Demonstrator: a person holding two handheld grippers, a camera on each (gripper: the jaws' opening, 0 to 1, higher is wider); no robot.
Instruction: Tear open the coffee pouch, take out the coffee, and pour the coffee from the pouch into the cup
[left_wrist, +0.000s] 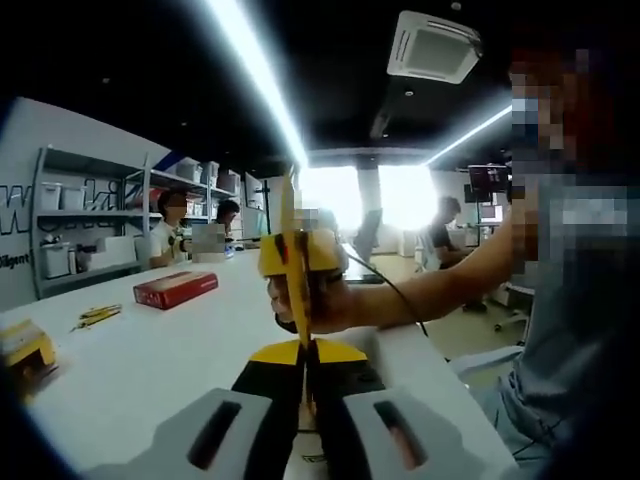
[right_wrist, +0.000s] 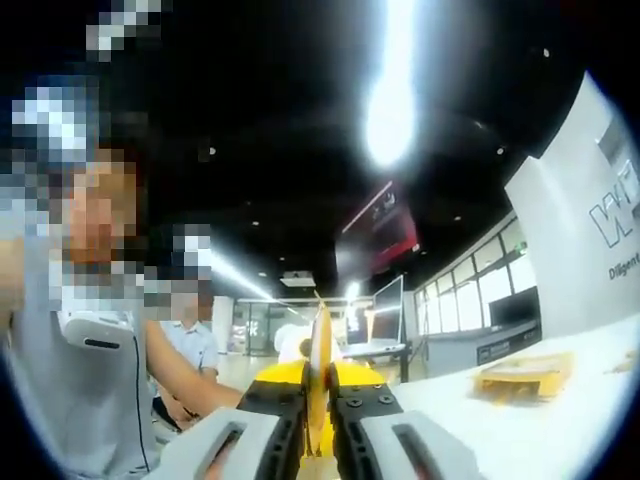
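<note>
In the left gripper view, the left gripper (left_wrist: 303, 385) is clenching the lower edge of the yellow coffee pouch (left_wrist: 291, 255), held edge-on above the white table (left_wrist: 150, 350); the right gripper (left_wrist: 300, 265) is facing it, seemingly gripping the pouch's far side. A red box (left_wrist: 176, 289) is lying behind.

In the right gripper view, the right gripper (right_wrist: 318, 415) is pinching the thin pouch (right_wrist: 320, 360) upright.

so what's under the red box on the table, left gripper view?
The red box lies flat on the white table. Nothing shows beneath it; whatever its footprint covers is hidden.
</note>
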